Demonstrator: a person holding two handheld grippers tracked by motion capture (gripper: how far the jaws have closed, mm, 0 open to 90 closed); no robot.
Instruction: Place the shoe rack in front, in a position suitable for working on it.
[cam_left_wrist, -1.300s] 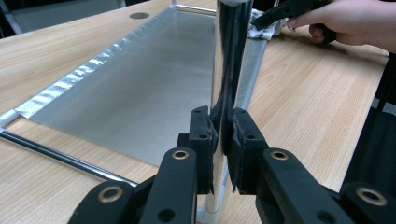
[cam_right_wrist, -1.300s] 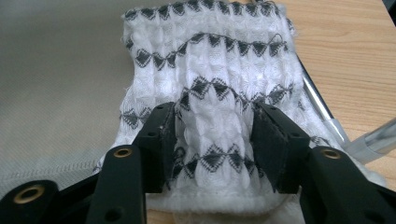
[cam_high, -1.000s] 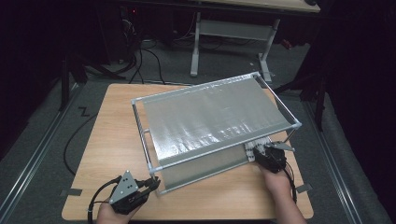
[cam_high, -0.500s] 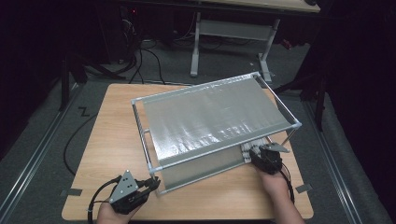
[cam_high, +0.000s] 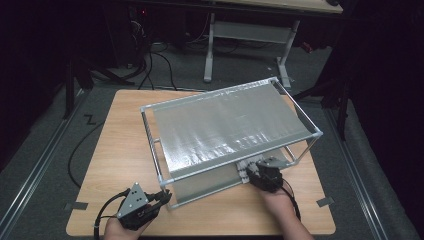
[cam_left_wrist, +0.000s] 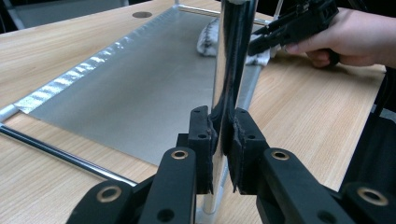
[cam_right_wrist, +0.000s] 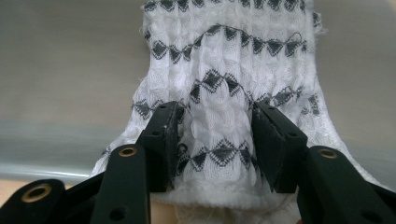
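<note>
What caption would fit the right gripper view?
Right gripper pinching a white patterned cloth on the rack's grey shelf.

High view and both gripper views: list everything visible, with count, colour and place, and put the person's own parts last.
Table: one, light wood, centre of the high view.
Shelf rack: one, silver metal frame with grey shelves, on the table.
Cloth: one, white with dark diamond pattern, on the lower shelf at the rack's near right side.
Desk frame: one, grey-white, on the floor beyond the table.
Cables: several, black, on the floor beyond the table.
Left gripper: one, black, shut on a post of the rack's near left corner.
Right gripper: one, black, jaws around the cloth, just opening.
</note>
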